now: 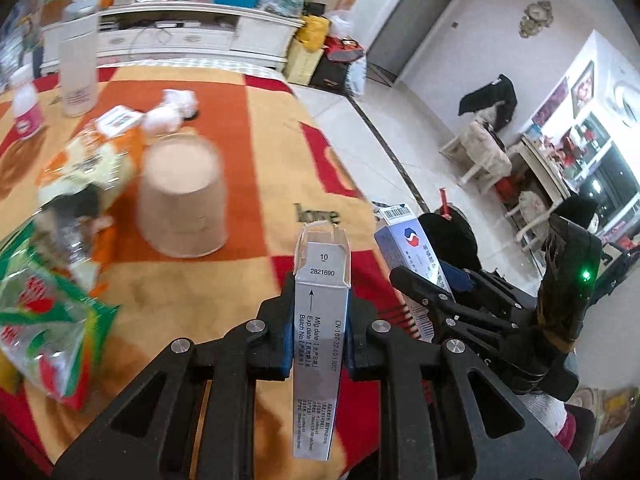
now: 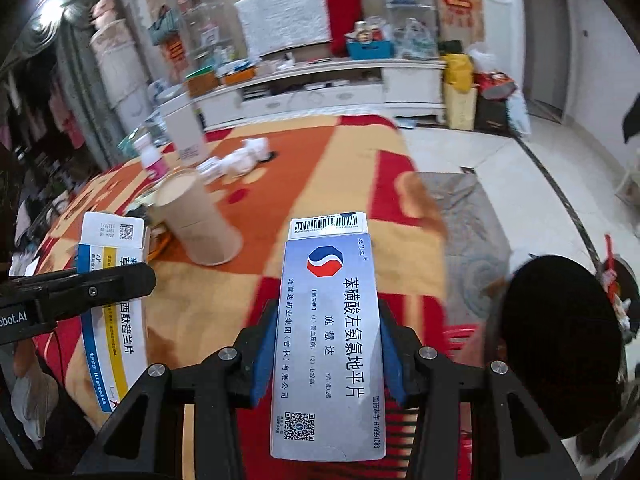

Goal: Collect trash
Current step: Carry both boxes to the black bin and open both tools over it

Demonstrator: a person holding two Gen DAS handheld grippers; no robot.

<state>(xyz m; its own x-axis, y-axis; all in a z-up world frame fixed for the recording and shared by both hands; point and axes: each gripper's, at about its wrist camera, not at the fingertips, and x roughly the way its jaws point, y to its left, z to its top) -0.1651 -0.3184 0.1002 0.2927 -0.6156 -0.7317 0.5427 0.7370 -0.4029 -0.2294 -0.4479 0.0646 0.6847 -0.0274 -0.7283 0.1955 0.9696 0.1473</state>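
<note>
Beside the upturned brown paper cup (image 1: 182, 204), the left hand-held gripper (image 1: 318, 332) clamps a slim grey cardboard carton (image 1: 320, 320); the right hand-held gripper (image 2: 326, 356) pinches a flat silvery-blue medicine box (image 2: 326, 332).

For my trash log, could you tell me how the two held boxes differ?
The left box has yellow and blue stripes and an open top flap; the right box shows a red-and-blue octagon logo, its barcoded flap closed. Each is a flat medicine carton clamped upright, one by the left gripper, the other by the right gripper.

Motion-blurred — paper cup (image 1: 182, 200), snack wrappers (image 1: 48, 312); black bin (image 2: 560, 344) cut off.
</note>
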